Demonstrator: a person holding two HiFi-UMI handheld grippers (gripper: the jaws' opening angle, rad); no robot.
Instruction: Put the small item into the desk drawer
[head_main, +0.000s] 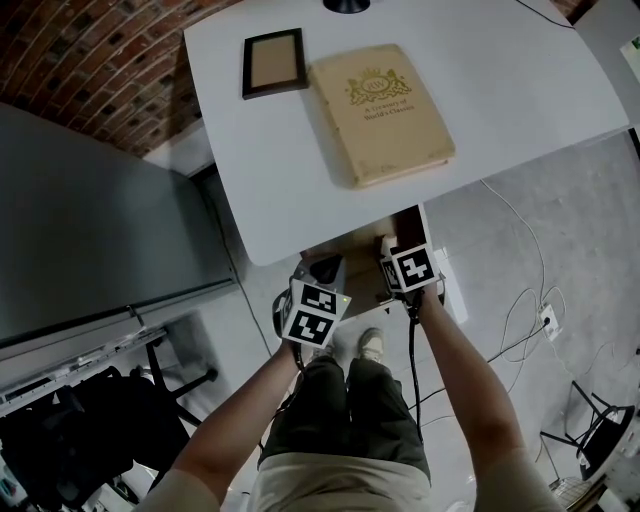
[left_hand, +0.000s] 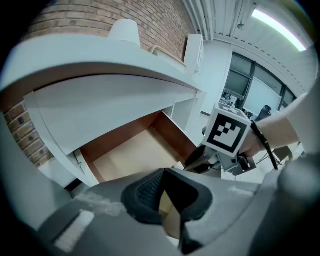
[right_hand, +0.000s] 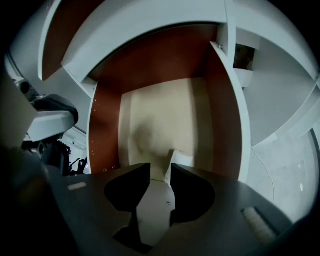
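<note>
The desk drawer (head_main: 352, 254) stands pulled out under the white desk's front edge, its pale wooden floor (right_hand: 165, 110) bare between red-brown walls. My right gripper (right_hand: 160, 167) hangs over the drawer's front end (head_main: 386, 247). Its jaws stand apart, with a small pale flat item (right_hand: 156, 200) lying in the gap; I cannot tell if the pads touch it. My left gripper (left_hand: 162, 174) is beside it at the drawer's left front corner (head_main: 326, 268), its tips together and nothing in them. From the left gripper view the drawer (left_hand: 132, 150) and the right gripper (left_hand: 200, 157) show.
On the desk (head_main: 500, 90) lie a tan book (head_main: 382, 112) and a dark picture frame (head_main: 273, 62), with a lamp base (head_main: 346, 5) at the far edge. A grey cabinet (head_main: 90, 230) stands to the left. Cables (head_main: 530, 300) trail on the floor at right.
</note>
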